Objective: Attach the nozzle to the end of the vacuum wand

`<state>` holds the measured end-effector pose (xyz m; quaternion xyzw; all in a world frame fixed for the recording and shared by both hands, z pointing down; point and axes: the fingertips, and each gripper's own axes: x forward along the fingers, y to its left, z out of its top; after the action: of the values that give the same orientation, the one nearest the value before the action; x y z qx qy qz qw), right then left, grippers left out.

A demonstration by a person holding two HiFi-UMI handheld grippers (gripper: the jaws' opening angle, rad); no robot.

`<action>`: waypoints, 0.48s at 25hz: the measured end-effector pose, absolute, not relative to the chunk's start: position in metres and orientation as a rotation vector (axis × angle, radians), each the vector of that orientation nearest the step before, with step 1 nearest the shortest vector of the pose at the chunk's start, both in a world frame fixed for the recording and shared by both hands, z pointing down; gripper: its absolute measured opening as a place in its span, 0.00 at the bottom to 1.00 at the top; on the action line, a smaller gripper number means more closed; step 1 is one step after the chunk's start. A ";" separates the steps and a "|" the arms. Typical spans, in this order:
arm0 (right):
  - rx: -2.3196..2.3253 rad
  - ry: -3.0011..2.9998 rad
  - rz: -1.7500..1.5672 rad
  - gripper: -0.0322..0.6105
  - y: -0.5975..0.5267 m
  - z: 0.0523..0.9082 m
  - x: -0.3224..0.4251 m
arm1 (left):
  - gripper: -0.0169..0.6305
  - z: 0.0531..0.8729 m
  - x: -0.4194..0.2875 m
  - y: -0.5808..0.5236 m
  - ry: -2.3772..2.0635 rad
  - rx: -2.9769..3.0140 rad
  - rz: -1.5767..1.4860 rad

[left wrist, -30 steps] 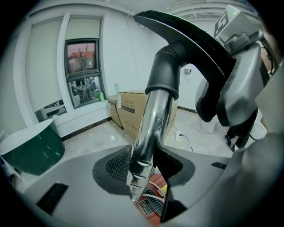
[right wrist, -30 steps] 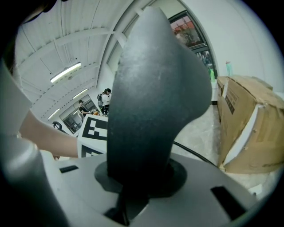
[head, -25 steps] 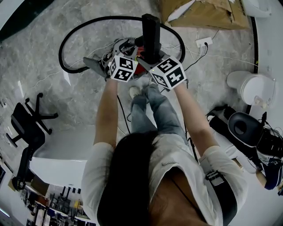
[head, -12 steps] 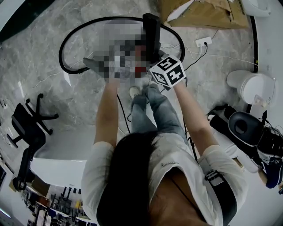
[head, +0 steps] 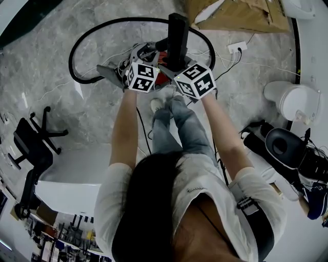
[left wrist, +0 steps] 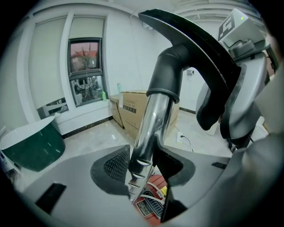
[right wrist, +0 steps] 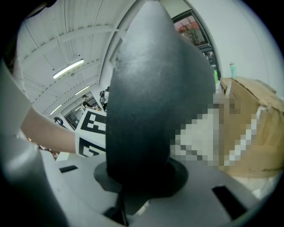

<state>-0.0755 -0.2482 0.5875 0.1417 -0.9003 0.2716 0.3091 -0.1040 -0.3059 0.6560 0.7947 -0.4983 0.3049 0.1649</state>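
Observation:
My left gripper (left wrist: 143, 172) is shut on the chrome vacuum wand (left wrist: 153, 126), which stands nearly upright between the ribbed pads (left wrist: 116, 164). A black elbow (left wrist: 171, 66) caps the tube. My right gripper (right wrist: 141, 179) is shut on the black nozzle (right wrist: 155, 97), which fills that view and rises above both marker cubes as a dark column (head: 177, 37) in the head view. Both grippers sit side by side in front of the person, over the red vacuum body (left wrist: 150, 206). Where nozzle and wand meet is hidden.
The black hose (head: 82, 46) loops on the marble floor around the work spot. Cardboard boxes (head: 230, 15) lie beyond it, with a power strip (head: 237, 49) and cables to the right. An office chair (head: 31, 143) stands left; a white bin (head: 292, 102) and black bag (head: 282, 148) right.

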 end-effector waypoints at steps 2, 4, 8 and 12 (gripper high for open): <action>0.368 -2.372 0.721 0.23 -0.247 0.589 -0.076 | 0.29 0.656 -0.104 -0.306 -1.412 2.270 0.871; 0.367 -2.366 0.753 0.28 -0.246 0.591 -0.075 | 0.29 0.656 -0.105 -0.305 -1.404 2.276 0.870; 0.362 -2.362 0.818 0.36 -0.245 0.592 -0.071 | 0.29 0.655 -0.106 -0.303 -1.408 2.271 0.858; 0.380 -2.372 0.803 0.45 -0.248 0.590 -0.065 | 0.29 0.655 -0.106 -0.303 -1.414 2.266 0.859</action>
<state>-0.0653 -0.2483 0.5902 0.1432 -0.8934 0.3024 0.2997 -0.1062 -0.3029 0.6548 0.7962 -0.4969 0.3020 0.1672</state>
